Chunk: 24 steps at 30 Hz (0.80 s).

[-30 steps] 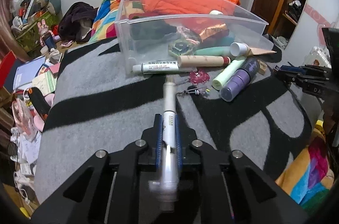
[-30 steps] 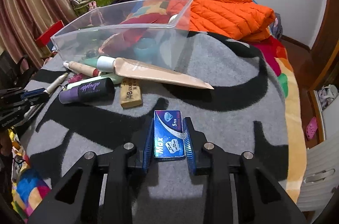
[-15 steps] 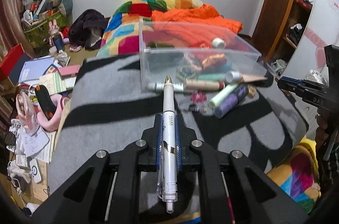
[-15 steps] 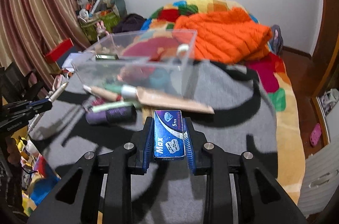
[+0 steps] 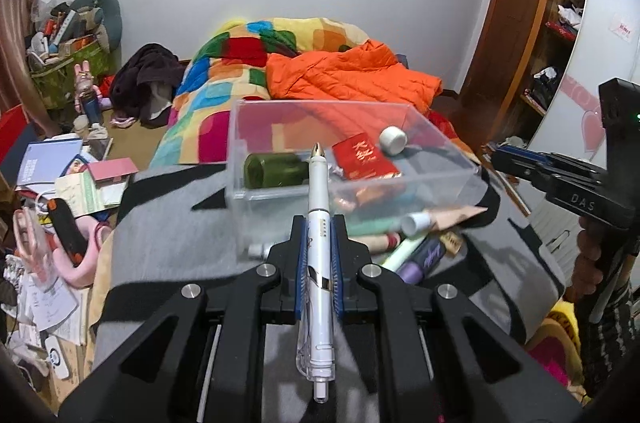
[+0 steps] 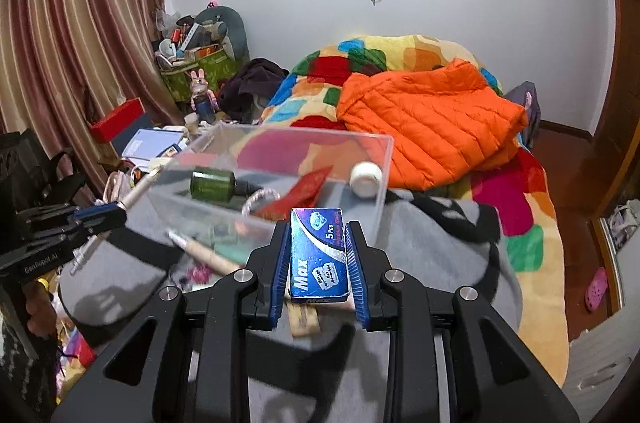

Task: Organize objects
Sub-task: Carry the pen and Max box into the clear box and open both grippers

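Observation:
My left gripper (image 5: 317, 223) is shut on a white pen (image 5: 317, 235) whose gold tip points at the clear plastic bin (image 5: 432, 179). My right gripper (image 6: 318, 235) is shut on a small blue "Max" box (image 6: 318, 255), held above the grey blanket just before the clear plastic bin (image 6: 384, 159). Inside the bin lie a green bottle (image 5: 276, 171), a red packet (image 5: 366, 161) and a white cap (image 5: 393, 140). Several tubes (image 5: 416, 243) lie on the blanket in front of the bin. The right gripper (image 5: 520, 159) shows at the right edge of the left wrist view.
The bin stands on a grey and black blanket (image 5: 160, 239) spread over a bed. An orange jacket (image 6: 432, 119) and a colourful quilt (image 5: 248, 63) lie behind it. Books and clutter (image 5: 60, 191) cover the floor to the left. A wooden door and shelves (image 5: 532, 23) stand right.
Both grippers have risen above the blanket with the pen and the blue box still held. The bin now sits lower in both views, its inside visible from above.

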### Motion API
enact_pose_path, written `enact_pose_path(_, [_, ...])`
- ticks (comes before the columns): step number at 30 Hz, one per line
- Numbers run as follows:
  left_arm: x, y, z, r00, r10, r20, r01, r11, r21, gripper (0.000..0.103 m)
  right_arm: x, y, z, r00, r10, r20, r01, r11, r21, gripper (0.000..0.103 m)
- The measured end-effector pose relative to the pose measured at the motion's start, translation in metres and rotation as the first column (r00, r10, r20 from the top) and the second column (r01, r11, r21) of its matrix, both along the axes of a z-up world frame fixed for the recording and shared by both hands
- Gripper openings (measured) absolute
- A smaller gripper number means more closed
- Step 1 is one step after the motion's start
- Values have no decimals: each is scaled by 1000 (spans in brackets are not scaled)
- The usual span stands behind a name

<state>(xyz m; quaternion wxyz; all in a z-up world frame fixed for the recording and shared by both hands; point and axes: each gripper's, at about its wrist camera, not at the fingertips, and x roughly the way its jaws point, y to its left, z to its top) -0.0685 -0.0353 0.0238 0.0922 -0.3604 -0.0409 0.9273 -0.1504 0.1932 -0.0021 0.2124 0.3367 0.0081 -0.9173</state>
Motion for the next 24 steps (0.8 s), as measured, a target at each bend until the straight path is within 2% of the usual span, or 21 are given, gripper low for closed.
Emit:
enact_pose_path(6, [-26, 5, 3, 999, -34, 22, 33, 999, 27, 10, -29, -13, -2, 1000, 0, 24, 0, 1000, -1, 25])
enact_pose_path(16, [-78, 15, -5, 991, -67, 115, 62, 997, 45, 10, -78, -26, -31, 990, -26, 140, 22, 999, 30, 25])
enact_pose_path(20, [-96, 22, -12, 990, -60, 128, 60, 998, 1, 10, -86, -35, -42, 986, -18, 166, 8, 998, 61, 25])
enact_pose_path(24, [-109, 27, -20, 986, -64, 157, 65, 998, -5, 10, -87, -45, -49, 987, -19, 159, 1, 994, 111, 25])
